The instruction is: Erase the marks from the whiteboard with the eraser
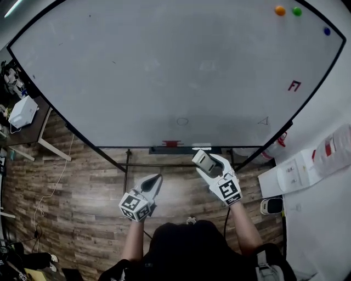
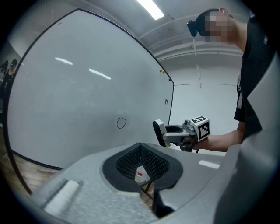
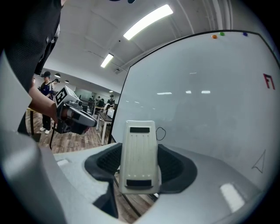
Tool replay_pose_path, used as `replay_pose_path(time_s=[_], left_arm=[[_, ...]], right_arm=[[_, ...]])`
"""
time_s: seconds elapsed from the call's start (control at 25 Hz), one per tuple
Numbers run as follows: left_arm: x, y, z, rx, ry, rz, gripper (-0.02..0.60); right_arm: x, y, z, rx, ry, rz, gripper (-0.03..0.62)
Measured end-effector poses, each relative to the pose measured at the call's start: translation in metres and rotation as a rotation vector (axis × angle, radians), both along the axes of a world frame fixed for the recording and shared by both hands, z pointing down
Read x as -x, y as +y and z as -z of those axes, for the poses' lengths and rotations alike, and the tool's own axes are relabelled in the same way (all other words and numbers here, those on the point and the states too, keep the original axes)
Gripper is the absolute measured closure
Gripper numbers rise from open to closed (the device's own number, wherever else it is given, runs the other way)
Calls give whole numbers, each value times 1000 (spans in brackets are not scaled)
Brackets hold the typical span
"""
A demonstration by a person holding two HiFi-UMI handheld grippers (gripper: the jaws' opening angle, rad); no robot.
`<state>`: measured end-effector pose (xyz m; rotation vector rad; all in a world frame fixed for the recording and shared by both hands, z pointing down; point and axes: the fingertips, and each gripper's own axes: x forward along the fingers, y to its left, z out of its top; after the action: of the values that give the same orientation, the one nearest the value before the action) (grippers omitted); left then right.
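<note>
The whiteboard (image 1: 164,71) fills the upper head view. It carries a small black circle (image 1: 182,121), a faint triangle (image 1: 264,121) and a red mark (image 1: 294,85). My right gripper (image 1: 207,159) is shut on the white eraser (image 1: 205,161), held below the board's lower edge and apart from it. In the right gripper view the eraser (image 3: 139,155) stands upright between the jaws, with the circle (image 3: 160,133) just behind it. My left gripper (image 1: 157,178) hangs lower left, shut with nothing in it. The left gripper view shows the circle (image 2: 121,123) and the eraser (image 2: 158,130).
Orange (image 1: 279,10), green (image 1: 296,10) and blue (image 1: 327,31) magnets sit at the board's top right. The board's tray (image 1: 181,149) holds a red item (image 1: 171,144). A desk with a white box (image 1: 23,111) stands left; white equipment (image 1: 296,171) stands right. People stand far behind.
</note>
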<state>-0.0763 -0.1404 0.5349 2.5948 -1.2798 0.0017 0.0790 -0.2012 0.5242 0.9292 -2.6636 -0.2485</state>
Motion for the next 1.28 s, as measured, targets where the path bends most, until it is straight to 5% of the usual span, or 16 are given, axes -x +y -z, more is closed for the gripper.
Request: replay_pose_path(time_s=[0.44, 1.12, 1.28], left_arm=[[5, -24, -18, 31, 11, 35, 571], [86, -88, -12, 3, 15, -149, 571], [95, -91, -16, 14, -3, -182, 571]], right_arm=[[12, -44, -1, -55, 19, 15, 337], [77, -83, 14, -160, 88, -201, 338], [70, -99, 25, -247, 150, -333, 337]])
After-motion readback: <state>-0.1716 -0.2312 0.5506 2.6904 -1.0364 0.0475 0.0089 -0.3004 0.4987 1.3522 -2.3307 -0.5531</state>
